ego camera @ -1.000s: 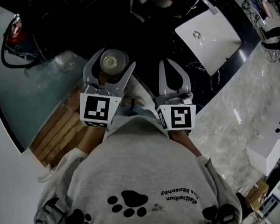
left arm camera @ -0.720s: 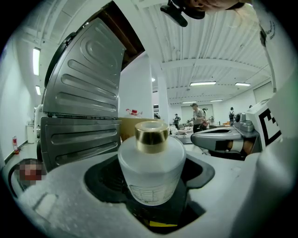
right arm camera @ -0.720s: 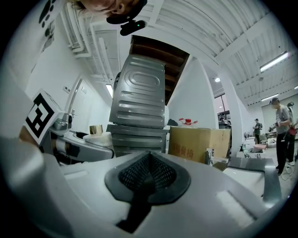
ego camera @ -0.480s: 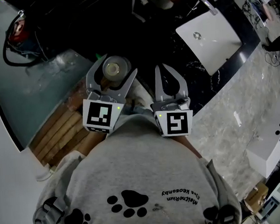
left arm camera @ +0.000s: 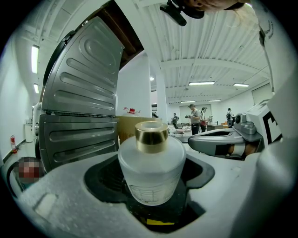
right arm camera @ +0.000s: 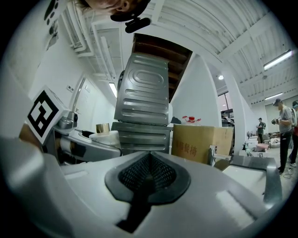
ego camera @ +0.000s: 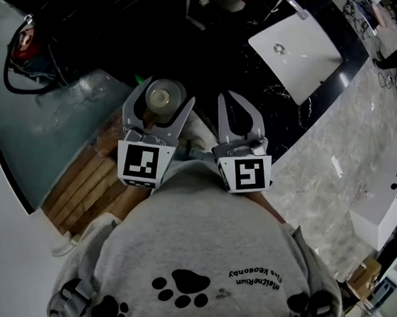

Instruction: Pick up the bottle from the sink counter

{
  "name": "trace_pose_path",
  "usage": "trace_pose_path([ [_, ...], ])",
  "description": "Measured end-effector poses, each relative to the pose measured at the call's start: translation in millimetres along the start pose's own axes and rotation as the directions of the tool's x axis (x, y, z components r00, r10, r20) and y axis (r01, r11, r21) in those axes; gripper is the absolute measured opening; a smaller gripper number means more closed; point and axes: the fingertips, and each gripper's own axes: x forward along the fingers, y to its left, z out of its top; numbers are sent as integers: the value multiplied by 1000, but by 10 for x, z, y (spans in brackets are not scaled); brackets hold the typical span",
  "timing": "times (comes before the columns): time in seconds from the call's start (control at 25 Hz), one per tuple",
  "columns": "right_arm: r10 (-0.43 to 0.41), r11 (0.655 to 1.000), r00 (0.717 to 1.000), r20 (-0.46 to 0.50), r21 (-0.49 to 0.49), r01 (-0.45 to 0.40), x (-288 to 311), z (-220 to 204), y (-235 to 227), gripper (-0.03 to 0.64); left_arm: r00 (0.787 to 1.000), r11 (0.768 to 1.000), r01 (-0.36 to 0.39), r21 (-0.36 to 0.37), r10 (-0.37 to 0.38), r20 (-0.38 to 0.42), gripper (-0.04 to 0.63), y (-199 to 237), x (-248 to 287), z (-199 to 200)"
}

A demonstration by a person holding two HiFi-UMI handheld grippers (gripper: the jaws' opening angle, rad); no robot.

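left gripper point(ego camera: 162, 98) grasps bottle point(left arm camera: 151, 167) by its round body; it could slip. right gripper point(ego camera: 232, 101) clenched empty at 3 o'clock.

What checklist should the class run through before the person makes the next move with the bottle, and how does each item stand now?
1. The bottle sits between the left tongs, which are closed on it: ok.
2. The bottle is upright with its gold cap on: ok.
3. The right tongs are shut and empty: ok.
4. The right tongs are beside the bottle and not touching it: ok.
5. The bottle is away from the sink, which lies off to the right: ok.
6. The grip is firm enough for carrying: cannot tell.
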Motion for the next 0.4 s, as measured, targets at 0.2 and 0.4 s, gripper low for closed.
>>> trace_pose_path([
  [0.2, 1, 1000, 1000, -14, 8, -1, 35, -37, -9, 0, 1000, 1000, 5, -6, -5, -14, 337, 4, 35, -47],
  [0.4, 6, 1000, 1000, -21, 3, -6, 117, -85, -29, 0, 1000, 1000, 13, -5, -13, -14, 337, 39, 107, -60],
])
